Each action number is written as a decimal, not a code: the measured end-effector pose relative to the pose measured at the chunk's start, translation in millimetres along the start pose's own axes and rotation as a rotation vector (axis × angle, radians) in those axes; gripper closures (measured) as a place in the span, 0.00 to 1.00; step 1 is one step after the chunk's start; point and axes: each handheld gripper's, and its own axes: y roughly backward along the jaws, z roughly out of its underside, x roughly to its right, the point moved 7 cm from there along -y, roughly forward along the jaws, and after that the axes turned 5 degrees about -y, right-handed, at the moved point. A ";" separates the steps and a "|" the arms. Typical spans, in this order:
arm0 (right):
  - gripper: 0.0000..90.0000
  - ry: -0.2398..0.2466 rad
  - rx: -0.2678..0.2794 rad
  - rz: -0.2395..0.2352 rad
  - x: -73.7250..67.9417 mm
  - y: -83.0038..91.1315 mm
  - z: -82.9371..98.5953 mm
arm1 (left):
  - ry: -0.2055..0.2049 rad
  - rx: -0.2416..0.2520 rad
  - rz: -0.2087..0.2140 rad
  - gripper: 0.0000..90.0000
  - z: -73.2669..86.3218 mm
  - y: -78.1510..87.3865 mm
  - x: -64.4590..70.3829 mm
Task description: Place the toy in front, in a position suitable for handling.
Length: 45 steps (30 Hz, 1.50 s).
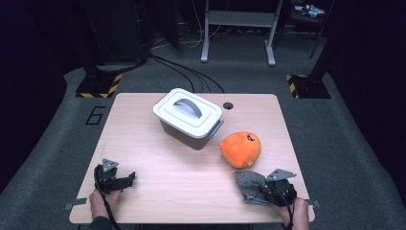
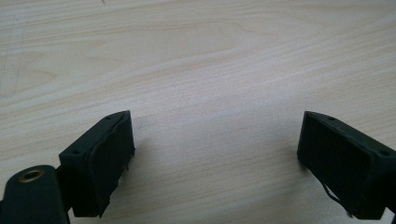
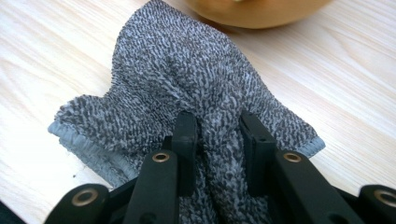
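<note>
A grey speckled cloth [image 1: 250, 184] lies bunched near the table's front right; up close the cloth [image 3: 187, 74] rises in a fold. My right gripper [image 1: 268, 189] is shut on that fold, its jaws pinching the cloth [image 3: 218, 135] between them. An orange plush toy [image 1: 241, 149] sits just beyond the cloth, and its orange underside [image 3: 257, 11] shows at the top of the right gripper view. My left gripper [image 1: 125, 179] rests at the front left, open, and my left gripper [image 2: 215, 154] has bare wood between its jaws.
A grey lidded box [image 1: 188, 118] with a white lid and handle stands at the table's middle back. A small round hole [image 1: 228, 105] sits in the tabletop [image 1: 158, 163] behind it. Beyond the table stand a white frame's legs and black cables on the floor.
</note>
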 end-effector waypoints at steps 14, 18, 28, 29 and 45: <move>0.76 -0.082 -0.030 0.078 28.4 3.7 14.7 | 0.000 0.000 0.000 0.12 0.0 0.0 0.0; 0.67 -0.104 -0.055 0.100 36.7 -0.6 19.5 | 0.000 0.000 0.000 0.12 0.0 0.0 0.0; 0.17 -0.213 0.000 0.092 46.4 7.4 7.5 | 0.000 -0.001 0.000 0.12 0.0 0.0 0.0; 0.16 -0.218 0.009 0.082 45.6 8.9 4.3 | -0.001 0.000 -0.001 0.12 0.0 0.1 -0.1; 0.03 -0.150 0.066 -0.002 16.2 -15.0 -59.7 | 0.000 0.000 0.000 0.12 0.0 0.0 0.0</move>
